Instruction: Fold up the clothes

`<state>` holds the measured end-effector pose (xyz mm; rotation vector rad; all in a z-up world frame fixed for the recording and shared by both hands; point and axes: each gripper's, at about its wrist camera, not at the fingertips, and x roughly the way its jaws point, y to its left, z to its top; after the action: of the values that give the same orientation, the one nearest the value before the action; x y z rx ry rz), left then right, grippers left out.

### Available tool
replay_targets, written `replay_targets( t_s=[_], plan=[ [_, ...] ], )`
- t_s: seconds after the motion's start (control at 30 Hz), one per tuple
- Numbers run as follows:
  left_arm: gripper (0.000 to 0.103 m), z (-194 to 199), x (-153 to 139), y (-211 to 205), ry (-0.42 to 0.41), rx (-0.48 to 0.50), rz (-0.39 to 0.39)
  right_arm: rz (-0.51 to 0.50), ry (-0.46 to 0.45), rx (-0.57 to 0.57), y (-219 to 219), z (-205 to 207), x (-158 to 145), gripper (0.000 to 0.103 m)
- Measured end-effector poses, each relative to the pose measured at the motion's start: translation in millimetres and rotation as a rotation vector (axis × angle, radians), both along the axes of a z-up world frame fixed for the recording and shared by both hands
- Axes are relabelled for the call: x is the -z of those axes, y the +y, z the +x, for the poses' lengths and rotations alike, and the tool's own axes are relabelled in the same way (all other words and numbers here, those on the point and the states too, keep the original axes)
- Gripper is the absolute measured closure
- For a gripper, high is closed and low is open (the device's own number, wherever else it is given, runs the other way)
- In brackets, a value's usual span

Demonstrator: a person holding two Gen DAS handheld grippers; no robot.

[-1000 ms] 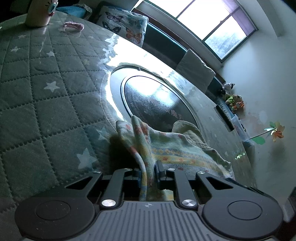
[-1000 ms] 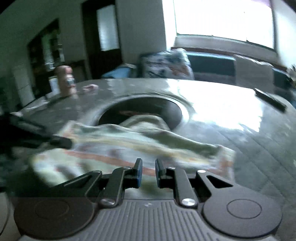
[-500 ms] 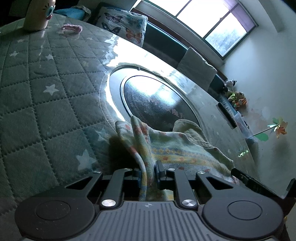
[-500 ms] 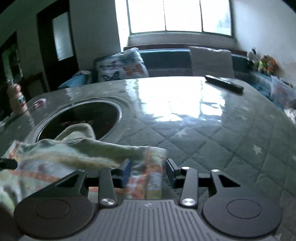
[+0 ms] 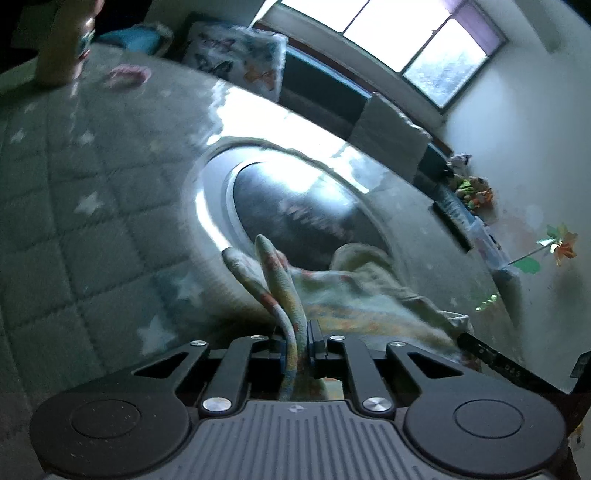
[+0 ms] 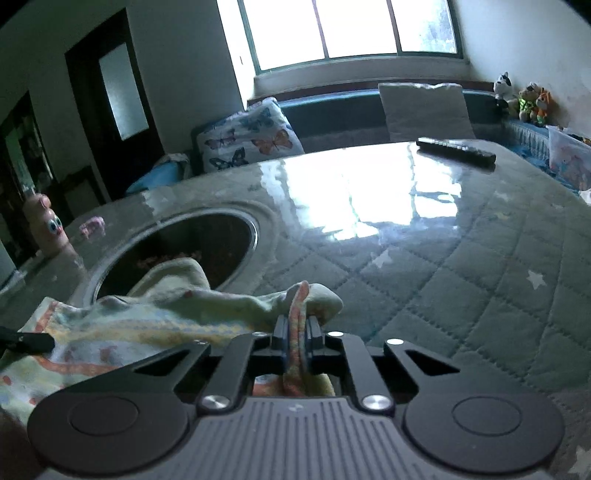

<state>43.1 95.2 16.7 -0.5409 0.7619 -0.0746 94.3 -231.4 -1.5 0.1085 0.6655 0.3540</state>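
Soft patterned cloth (image 5: 291, 295) is pinched tight between the two fingers of my left gripper (image 5: 298, 341), and a folded edge of it sticks up past the tips. My right gripper (image 6: 294, 336) is squeezed together on another edge of the same cloth (image 6: 155, 317), an orange-trimmed bit poking up between its fingers. The cloth is pale green and yellow with orange marks. It lies bunched between my two grippers on the table (image 6: 461, 295). The left wrist view is blurry.

Just past the cloth there is a big round dark plate (image 5: 303, 218) set into the tabletop, with a shiny ring around it. One end of the cloth reaches over its edge. The table has a green quilted cover with little white stars (image 6: 536, 277), and the window shines bright on it.

Farther off on the left side of the table stands a pink bottle with googly eyes (image 6: 48, 229), and a small pink thing (image 6: 92, 225) lies near it. A black remote control (image 6: 456, 151) lies at the far side of the table. Behind the table is a bench with a butterfly pillow (image 6: 251, 142) and a plain grey cushion (image 6: 424, 110). Stuffed toys (image 6: 524, 99) sit in the corner under the big window (image 6: 351, 27)
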Motion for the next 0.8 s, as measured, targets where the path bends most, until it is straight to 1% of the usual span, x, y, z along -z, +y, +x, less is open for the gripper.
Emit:
replay_targets(
  t_s=[0.17, 0.33, 0.5, 0.7, 0.8],
  plan=[
    [0.094, 16, -18, -23, -0.034, 0.047, 0.025, 0.024, -0.054, 0.008, -15, -9, -20, 0.096],
    [0.094, 31, -37, -46, -0.069, 0.094, 0.050, 0.010, -0.100, 0.051, -41, -9, -38, 0.097],
    [0.094, 66, -42, -84, -0.066, 0.158, 0.033, -0.026, -0.136, 0.118, -74, -4, -52, 0.097],
    [0.094, 107, -48, -134, -0.077, 0.243, 0.057, -0.063, -0.161, 0.208, -115, 11, -62, 0.097],
    [0.094, 126, -49, -156, -0.066, 0.273, 0.065, -0.075, -0.168, 0.249, -134, 20, -64, 0.097]
  ],
)
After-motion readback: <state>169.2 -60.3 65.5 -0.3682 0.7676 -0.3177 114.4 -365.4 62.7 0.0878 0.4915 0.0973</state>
